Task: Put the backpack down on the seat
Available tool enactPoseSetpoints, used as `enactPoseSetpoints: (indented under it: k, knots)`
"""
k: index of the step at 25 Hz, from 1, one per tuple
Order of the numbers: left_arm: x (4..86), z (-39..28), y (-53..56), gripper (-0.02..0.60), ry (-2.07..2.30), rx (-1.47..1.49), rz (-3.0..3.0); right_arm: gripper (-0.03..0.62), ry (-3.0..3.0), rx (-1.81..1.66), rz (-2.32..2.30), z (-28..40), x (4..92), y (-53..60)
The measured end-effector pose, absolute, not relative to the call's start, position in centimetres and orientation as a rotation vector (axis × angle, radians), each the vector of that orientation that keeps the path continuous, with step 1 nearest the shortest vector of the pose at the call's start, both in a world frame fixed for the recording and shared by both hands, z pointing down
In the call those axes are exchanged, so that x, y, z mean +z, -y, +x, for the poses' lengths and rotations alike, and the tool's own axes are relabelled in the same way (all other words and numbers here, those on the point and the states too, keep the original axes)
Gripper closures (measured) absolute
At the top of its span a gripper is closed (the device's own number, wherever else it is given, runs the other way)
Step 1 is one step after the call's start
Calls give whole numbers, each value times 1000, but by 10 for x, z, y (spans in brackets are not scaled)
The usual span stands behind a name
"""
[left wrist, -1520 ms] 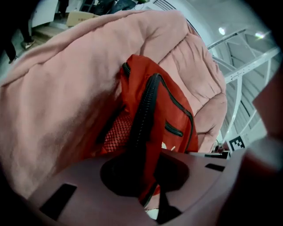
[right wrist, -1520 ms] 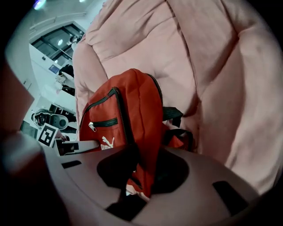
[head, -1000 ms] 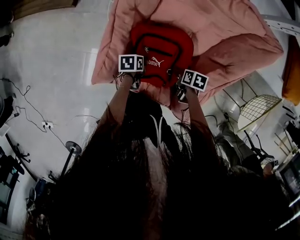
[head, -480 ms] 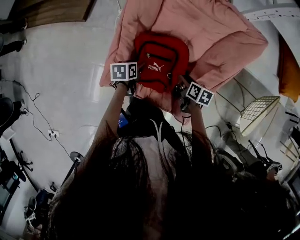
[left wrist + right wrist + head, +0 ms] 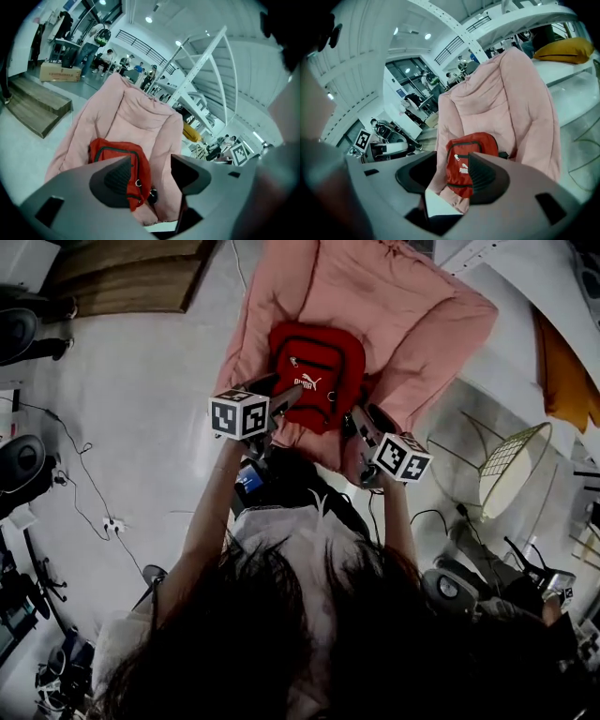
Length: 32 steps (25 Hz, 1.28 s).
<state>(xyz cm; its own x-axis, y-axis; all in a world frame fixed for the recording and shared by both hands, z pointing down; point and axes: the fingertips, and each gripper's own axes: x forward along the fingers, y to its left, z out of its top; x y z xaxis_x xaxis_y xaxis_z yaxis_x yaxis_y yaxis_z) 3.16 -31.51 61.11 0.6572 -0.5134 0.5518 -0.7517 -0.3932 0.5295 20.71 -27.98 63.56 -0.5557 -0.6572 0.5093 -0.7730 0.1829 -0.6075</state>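
Note:
The red backpack lies on the seat of a pink padded lounge chair, logo side up. My left gripper hangs above its lower left corner, apart from it. My right gripper hangs by its lower right corner, also apart. Both are open; their jaws have just been closing a little with nothing between them. In the left gripper view the backpack shows beyond the empty gripper. In the right gripper view the backpack lies well beyond the gripper, against the chair.
A wooden step platform lies at the far left. A wire-frame chair and a yellow cushion are to the right. Cables and a power strip lie on the grey floor. People stand far back.
Both grippers have drawn up and back from the backpack's lower corners toward the camera. The backpack stays lying on the pink seat.

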Motion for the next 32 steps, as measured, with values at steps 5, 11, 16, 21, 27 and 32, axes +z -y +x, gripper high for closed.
enactPoseSetpoints:
  k: [5, 11, 16, 21, 27, 32]
  knots:
    - [570, 34, 299, 392, 1042, 287, 2107, 412, 2407, 1226, 1384, 204, 601, 259]
    - [549, 48, 254, 440, 1101, 311, 2139, 478, 2453, 1171, 1335, 205, 584, 217]
    - [529, 69, 220, 442, 1104, 337, 2193, 496, 2500, 1135, 1289, 207, 568, 195]
    - [519, 79, 188, 448, 1071, 364, 2210, 500, 2519, 1154, 1250, 199, 561, 175]
    - [512, 79, 177, 456, 1052, 373, 2210, 502, 2507, 1122, 1194, 188, 565, 164]
    - [516, 65, 168, 457, 1044, 403, 2201, 502, 2495, 1123, 1193, 179, 571, 161]
